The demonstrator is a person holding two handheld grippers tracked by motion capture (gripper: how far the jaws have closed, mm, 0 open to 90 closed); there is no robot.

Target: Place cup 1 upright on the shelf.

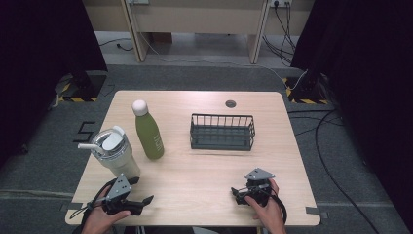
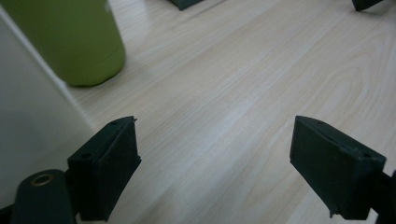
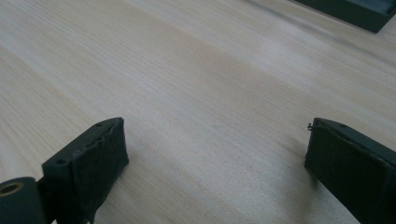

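— Both jaws stand apart on the left gripper (image 1: 139, 201) and right gripper (image 1: 237, 193), resting near the wooden table's (image 1: 204, 170) front edge; nothing is held.
— Likely start: left reaches the cream lidded tumbler (image 1: 113, 152) just ahead, beside the olive-green metal bottle (image 1: 148, 129).

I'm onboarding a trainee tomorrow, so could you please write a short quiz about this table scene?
1. True or false: the green bottle lies inside the wire basket.
2. Which stands nearest the left gripper? A) tumbler B) wire basket C) green bottle
3. Fill in: both the left gripper and the right gripper have their jaws ____.

Key: 1 false, it stands upright beside it; 2 A; 3 open.
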